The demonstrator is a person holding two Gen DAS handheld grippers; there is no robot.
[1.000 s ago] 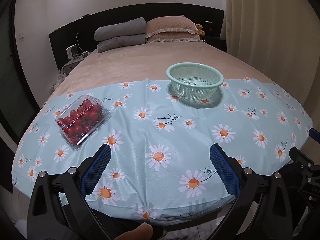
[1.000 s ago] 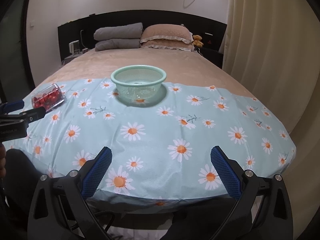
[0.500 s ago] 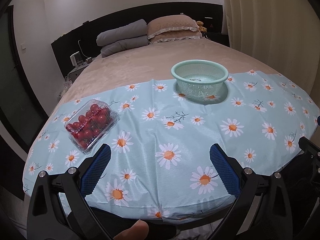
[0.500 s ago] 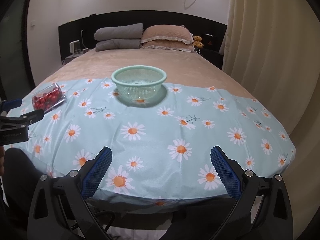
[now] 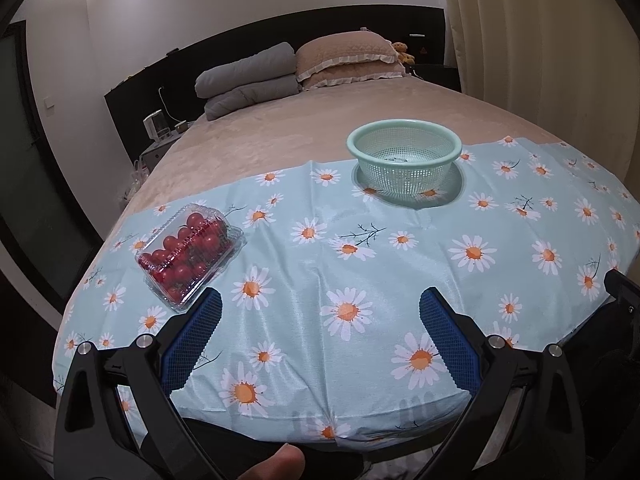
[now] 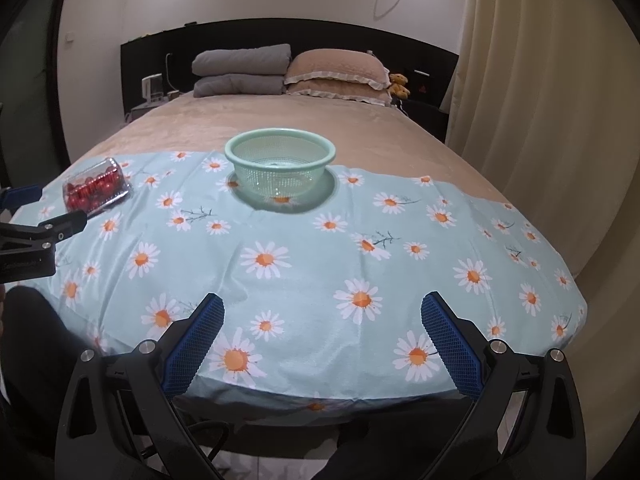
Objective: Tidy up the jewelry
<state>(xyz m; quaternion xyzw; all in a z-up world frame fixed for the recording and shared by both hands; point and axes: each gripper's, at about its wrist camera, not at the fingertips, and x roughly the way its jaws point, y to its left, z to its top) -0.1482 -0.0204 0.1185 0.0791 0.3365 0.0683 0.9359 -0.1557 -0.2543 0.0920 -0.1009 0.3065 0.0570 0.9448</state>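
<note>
No jewelry shows in either view. A clear plastic box of cherry tomatoes (image 5: 191, 251) lies on the daisy-print cloth (image 5: 400, 280) at the left; it also shows in the right wrist view (image 6: 96, 187). A mint-green colander basket (image 5: 405, 155) stands further back; it shows in the right wrist view (image 6: 280, 165) too. My left gripper (image 5: 320, 312) is open and empty, just short of the tomato box. My right gripper (image 6: 322, 314) is open and empty over the cloth's front edge. The left gripper's side (image 6: 36, 236) shows at the right view's left edge.
The cloth covers the foot of a bed with a beige cover (image 6: 280, 120). Grey folded blankets (image 6: 242, 70) and beige pillows (image 6: 336, 76) lie at the headboard. A curtain (image 6: 540, 120) hangs on the right. A nightstand with small items (image 5: 160, 140) stands on the left.
The left gripper has moved forward and turned left, so the tomato box is closer and nearer the left finger. The right gripper has hardly moved.
</note>
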